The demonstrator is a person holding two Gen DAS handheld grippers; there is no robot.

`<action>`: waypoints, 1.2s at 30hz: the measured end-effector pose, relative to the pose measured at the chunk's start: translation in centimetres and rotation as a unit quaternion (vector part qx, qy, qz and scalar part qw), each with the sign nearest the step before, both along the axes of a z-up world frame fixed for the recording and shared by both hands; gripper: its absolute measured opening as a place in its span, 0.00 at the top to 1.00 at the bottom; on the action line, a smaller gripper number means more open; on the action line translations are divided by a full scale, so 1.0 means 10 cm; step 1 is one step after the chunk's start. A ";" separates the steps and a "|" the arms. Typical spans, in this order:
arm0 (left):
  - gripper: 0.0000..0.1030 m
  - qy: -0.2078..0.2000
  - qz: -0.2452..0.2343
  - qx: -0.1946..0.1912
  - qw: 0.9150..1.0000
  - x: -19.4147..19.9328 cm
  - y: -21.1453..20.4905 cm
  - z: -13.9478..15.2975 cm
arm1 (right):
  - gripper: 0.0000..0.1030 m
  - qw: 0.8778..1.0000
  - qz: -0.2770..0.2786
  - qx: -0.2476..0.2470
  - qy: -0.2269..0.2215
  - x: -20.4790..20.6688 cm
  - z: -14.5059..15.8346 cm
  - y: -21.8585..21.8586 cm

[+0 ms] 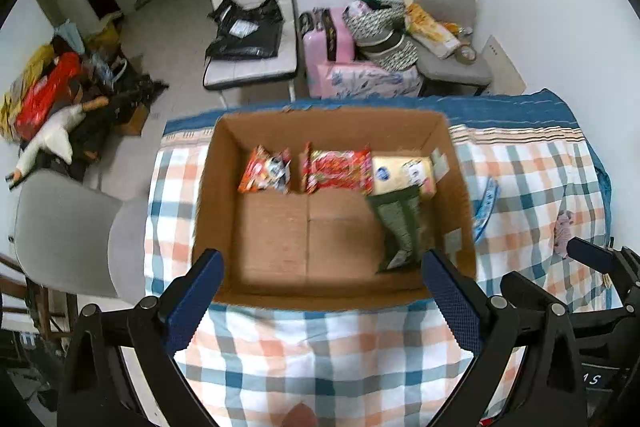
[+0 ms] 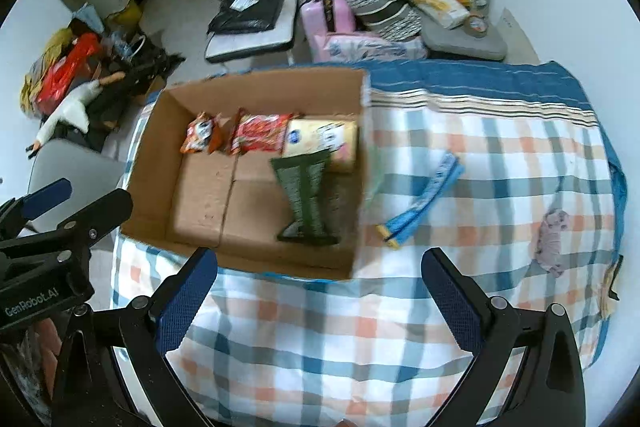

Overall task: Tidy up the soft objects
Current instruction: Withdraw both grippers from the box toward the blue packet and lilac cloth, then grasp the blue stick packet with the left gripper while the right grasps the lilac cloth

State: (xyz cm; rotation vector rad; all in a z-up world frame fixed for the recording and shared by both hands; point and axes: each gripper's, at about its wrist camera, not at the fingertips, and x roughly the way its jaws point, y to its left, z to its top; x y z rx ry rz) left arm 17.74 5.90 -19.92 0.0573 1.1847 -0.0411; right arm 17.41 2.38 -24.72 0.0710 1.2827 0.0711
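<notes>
Cardboard box (image 1: pixel 224 195) open on the checked bedcover (image 1: pixel 320 347), flaps up. Inside, along the far wall: an orange snack packet (image 1: pixel 264 171), a red packet (image 1: pixel 338 171) just beside it, then a pale yellow pack (image 1: pixel 400 173) at the right end. In front of the yellow pack, a dark green striped pouch (image 1: pixel 396 227), lying lengthwise against the right wall and partly overlapping the yellow pack.

Left gripper (image 1: pixel 322 287) poised over the near edge of the box, blue-padded fingers (image 1: pixel 196 303) spread wide, nothing between them. Right gripper (image 2: pixel 320 291) likewise spread wide and holding nothing, over the bedcover just right of the box's near corner.

Outside the box, on the bedcover to its right: a blue wrapped strip (image 2: pixel 424 203), lying diagonally near the box wall; farther right, well apart, a small pinkish soft toy (image 2: pixel 552 243) near the bed's edge.

Beyond the bed: white chair (image 1: pixel 252 23) with a black bag on it, pink suitcase (image 1: pixel 328 35), grey chair (image 1: pixel 448 39) piled with things, plush goose (image 1: pixel 56 139) on the floor at left.
</notes>
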 end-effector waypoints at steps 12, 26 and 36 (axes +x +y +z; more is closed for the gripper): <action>0.02 -0.010 -0.108 0.024 0.994 0.35 -1.54 -0.20 | 0.00 0.993 -0.113 -0.044 -0.001 -0.06 -0.05 -1.61; 0.06 0.146 -0.278 0.118 0.942 1.03 -3.16 -1.68 | 0.00 0.967 -0.224 -0.052 0.108 -0.03 -1.12 -3.56; 0.18 0.277 -0.267 0.119 0.915 1.11 -3.36 -2.69 | 0.00 0.952 -0.240 -0.008 0.190 0.27 -2.08 -4.03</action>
